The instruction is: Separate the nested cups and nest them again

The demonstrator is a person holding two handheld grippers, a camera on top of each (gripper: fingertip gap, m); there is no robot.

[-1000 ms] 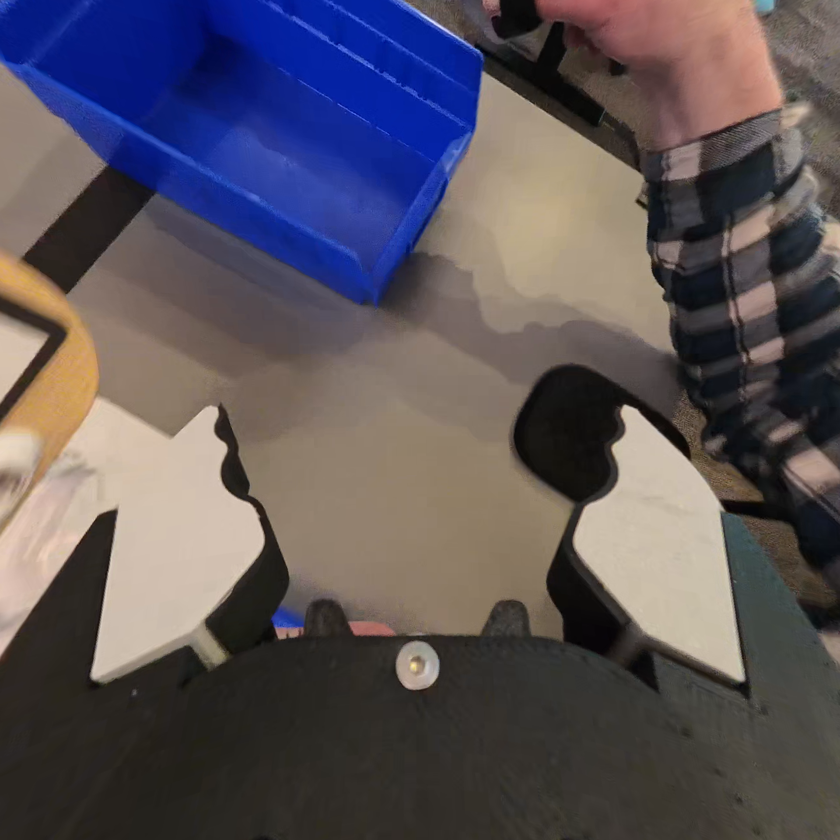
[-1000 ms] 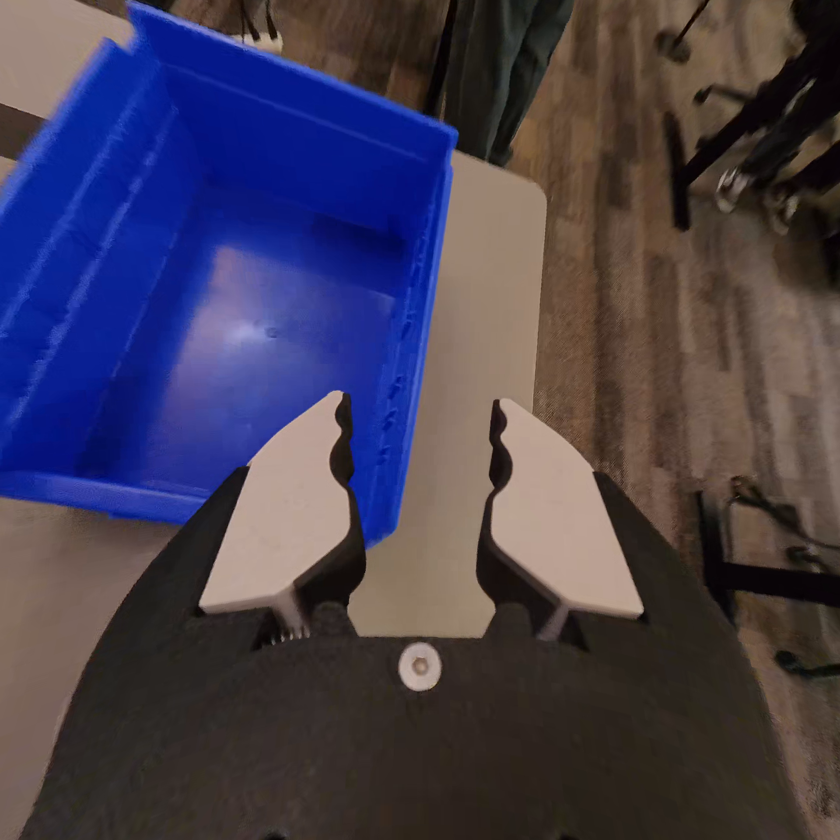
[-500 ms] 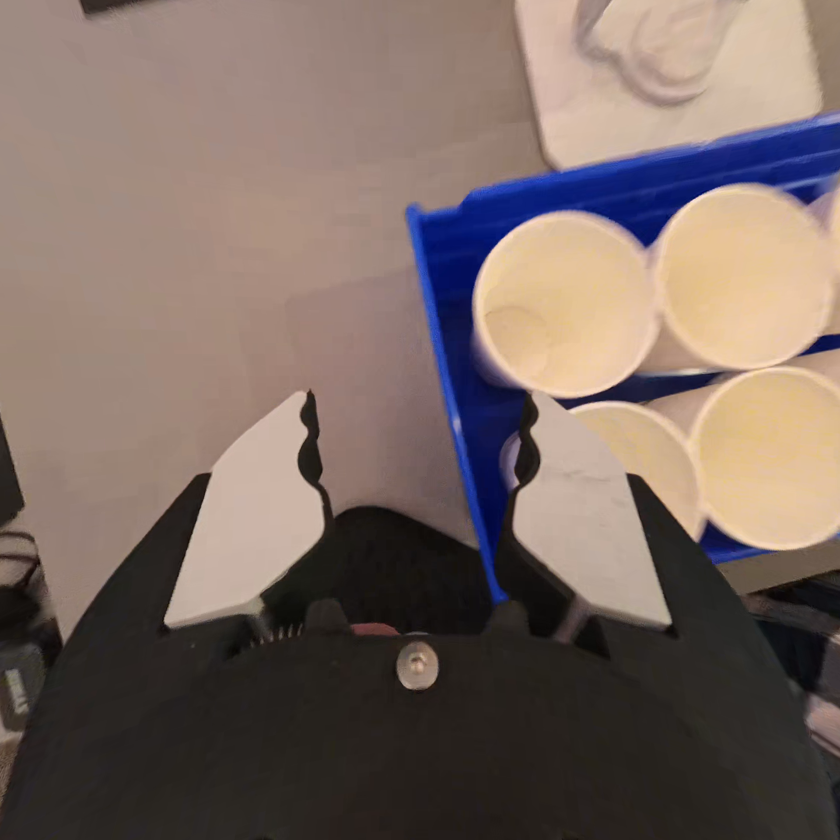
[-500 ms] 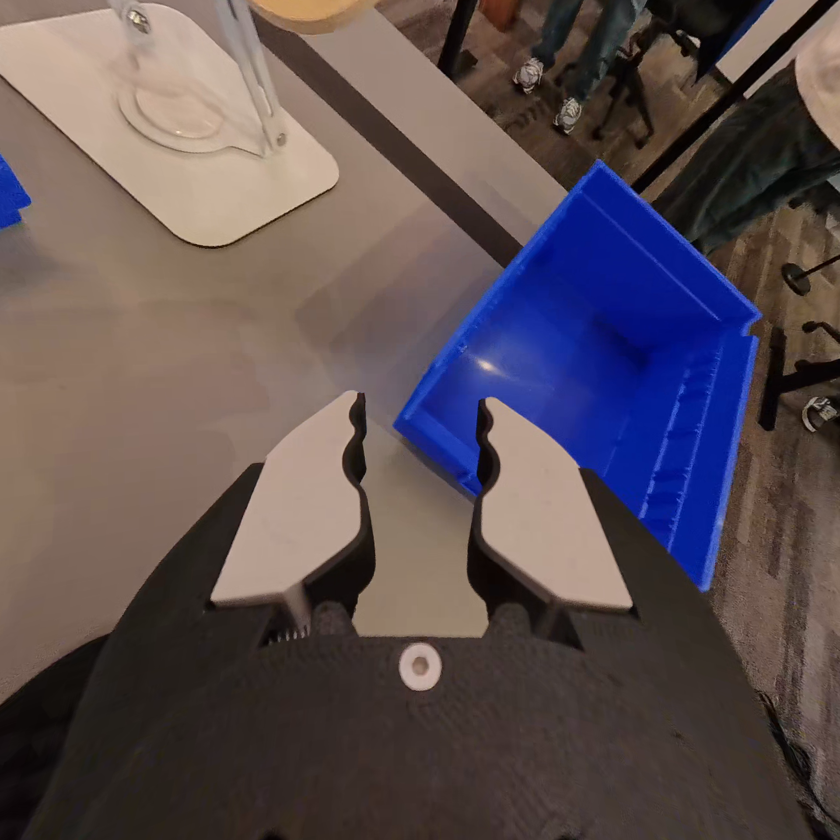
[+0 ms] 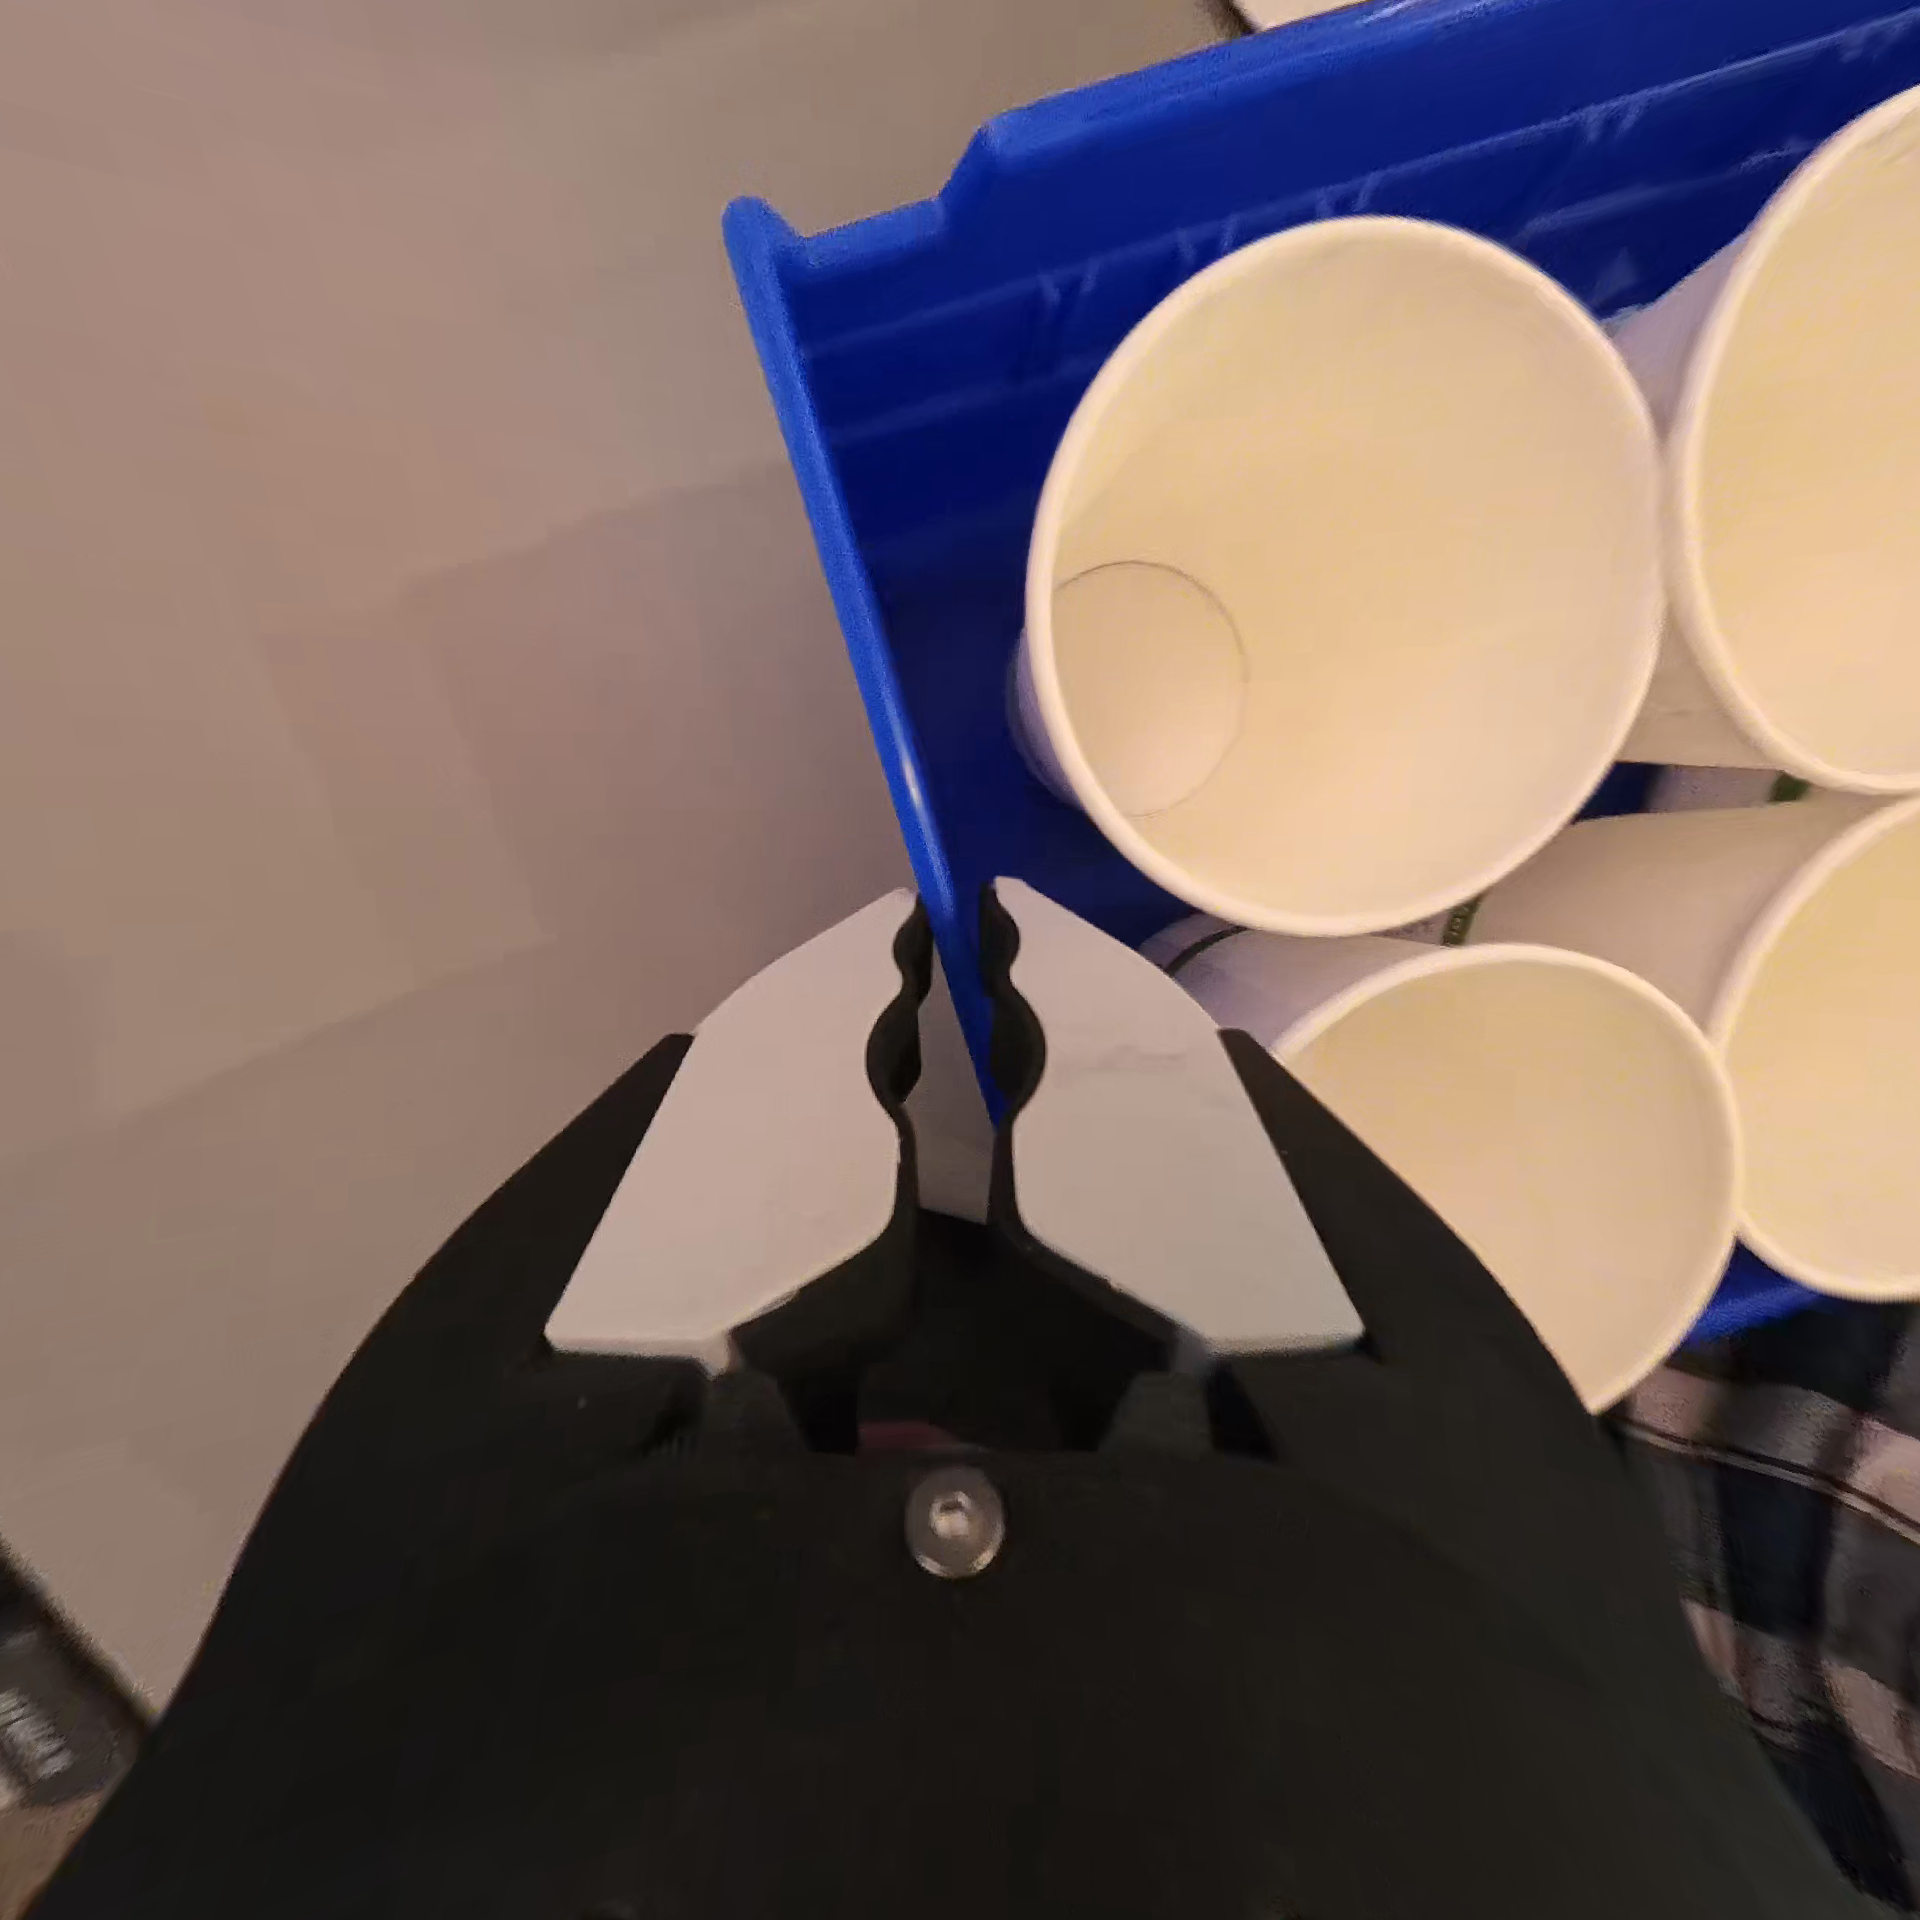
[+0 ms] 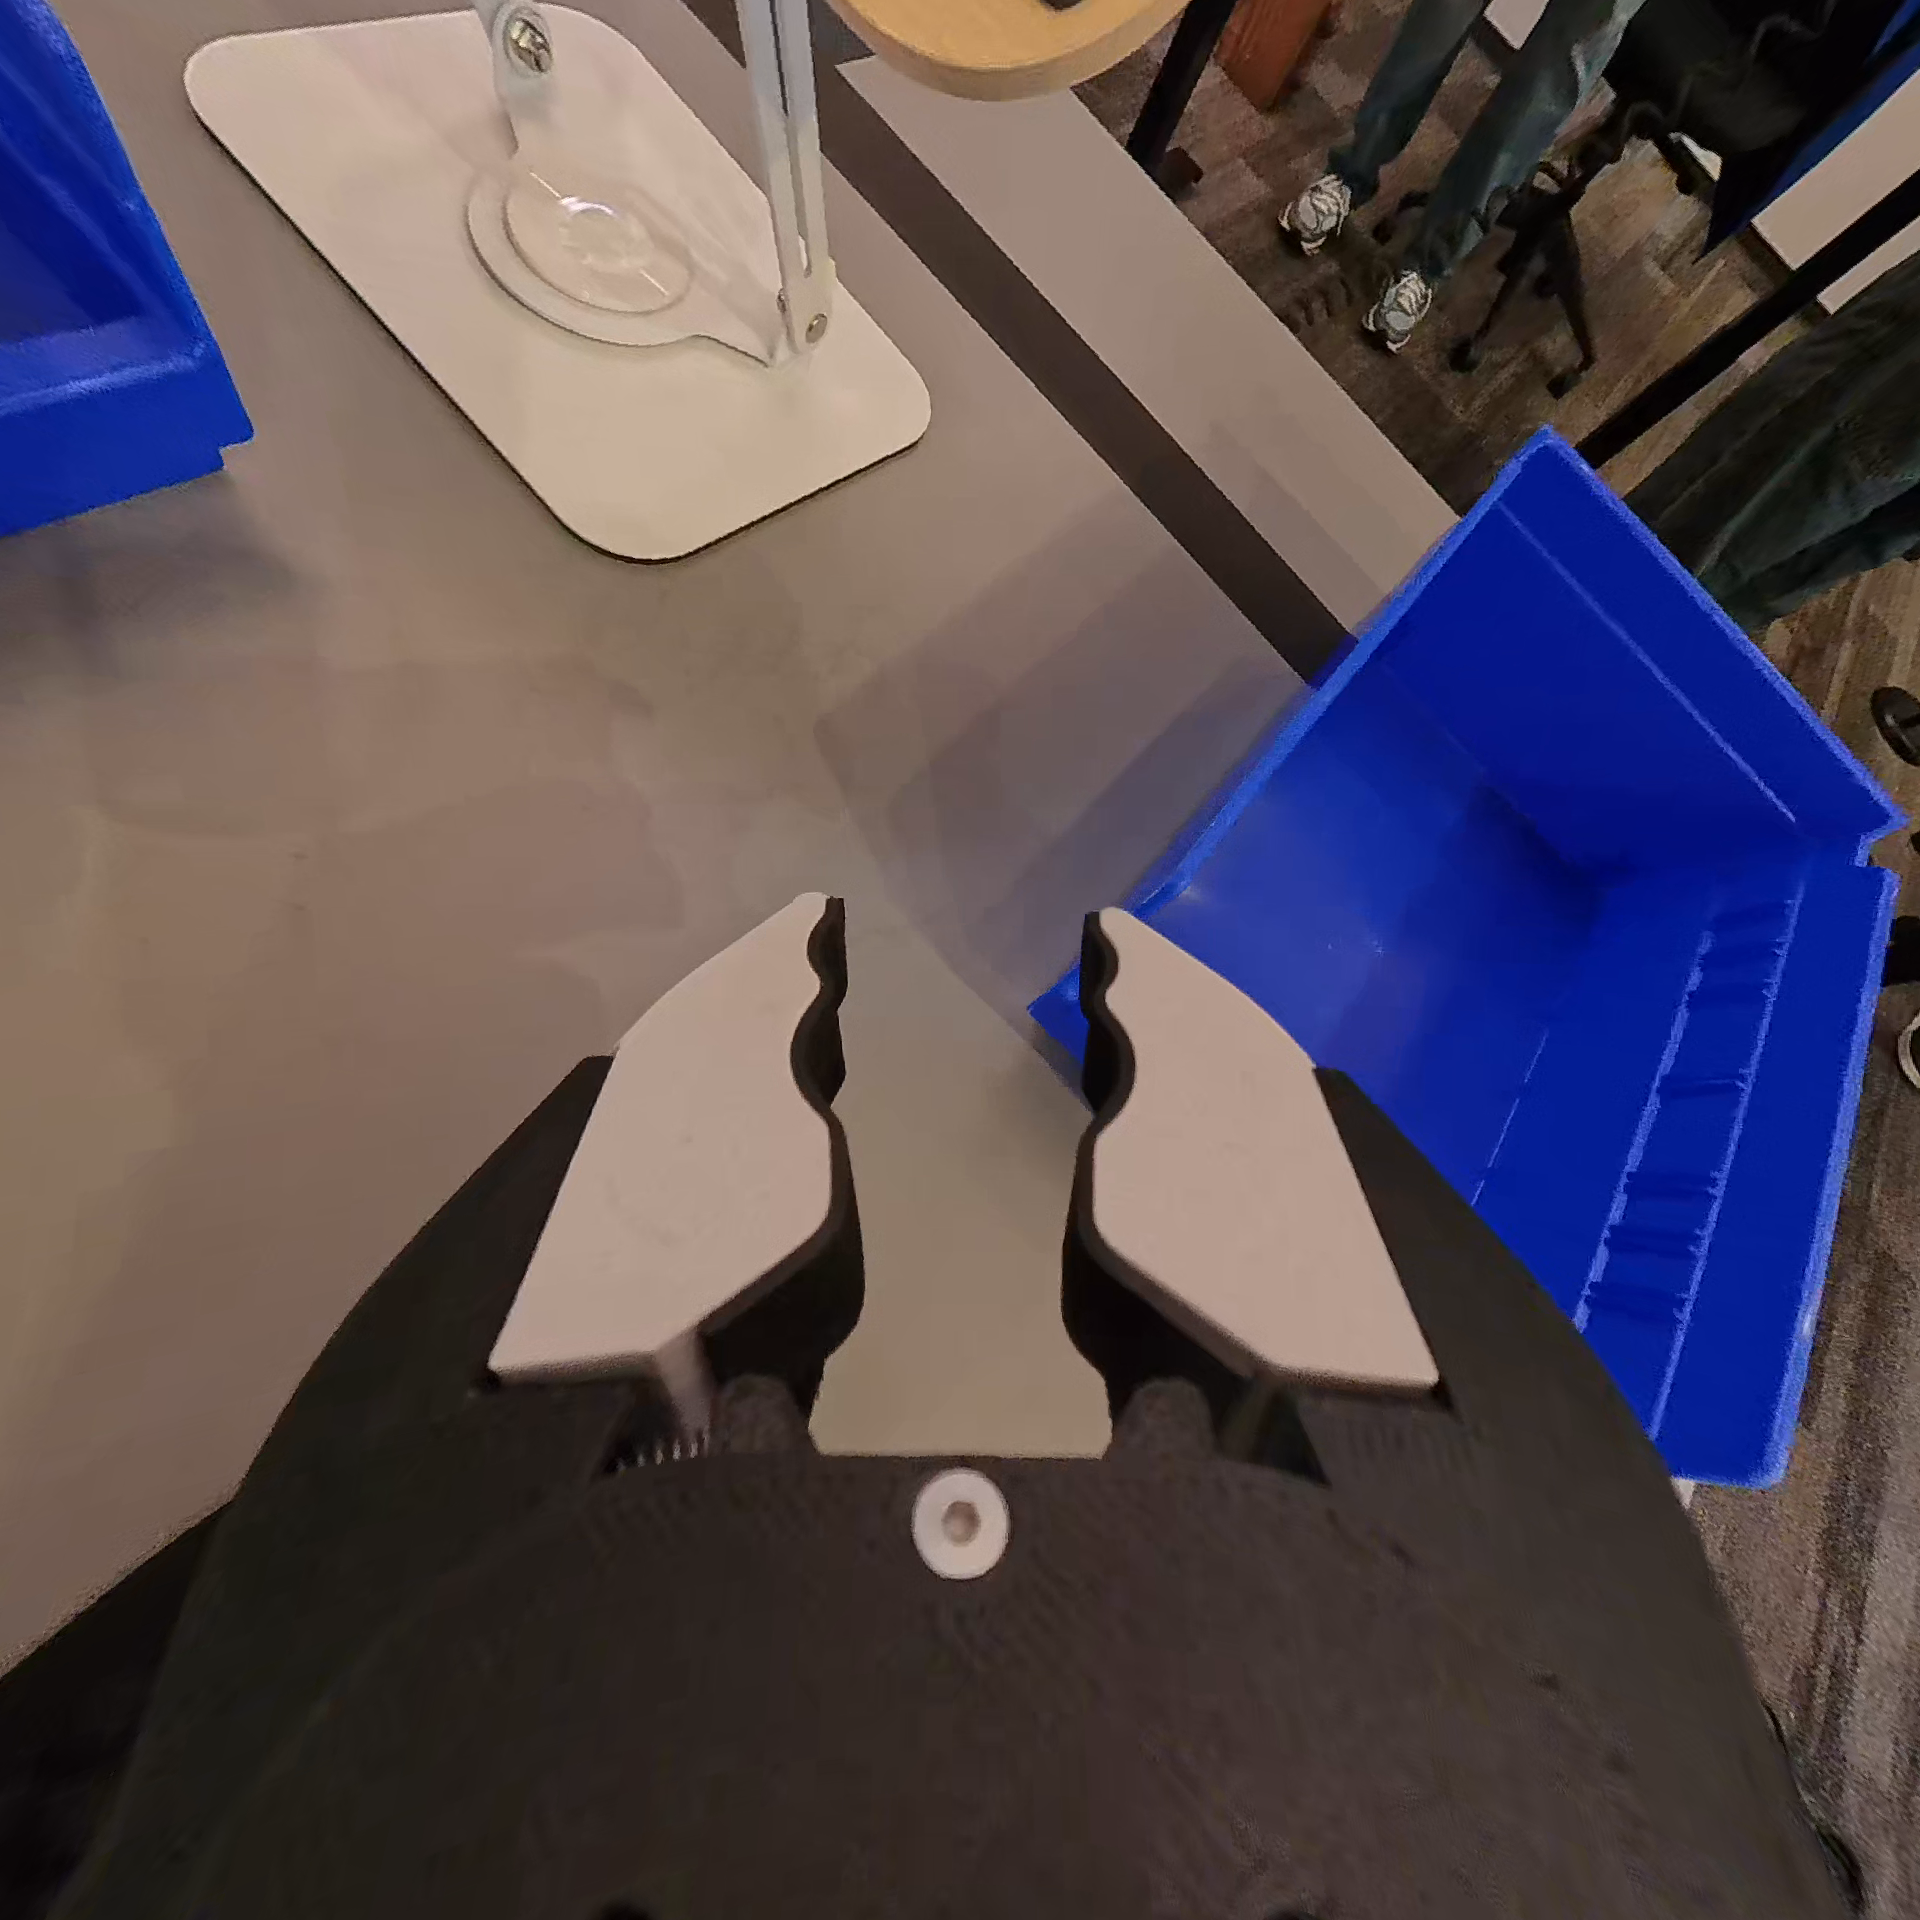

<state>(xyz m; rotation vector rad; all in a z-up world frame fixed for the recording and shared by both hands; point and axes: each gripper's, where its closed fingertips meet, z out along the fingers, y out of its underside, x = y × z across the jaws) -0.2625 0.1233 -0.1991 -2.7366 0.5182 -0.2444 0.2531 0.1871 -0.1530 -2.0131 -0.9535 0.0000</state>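
Left wrist view: left gripper (image 5: 958, 914) pinches the side wall of the blue bin (image 5: 883, 665) holding the white cups (image 5: 1351, 582), none separated yet; risk: tugging tips the cups out; right gripper (image 6: 961, 914) spread, bare, over the bench (image 6: 416, 831).

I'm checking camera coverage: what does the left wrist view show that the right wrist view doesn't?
Only the left: white paper cups packed in a blue bin, whose wall the left tool has closed on. Only the right: the open right tool, an empty blue bin and a white stand base. Both: the grey table.
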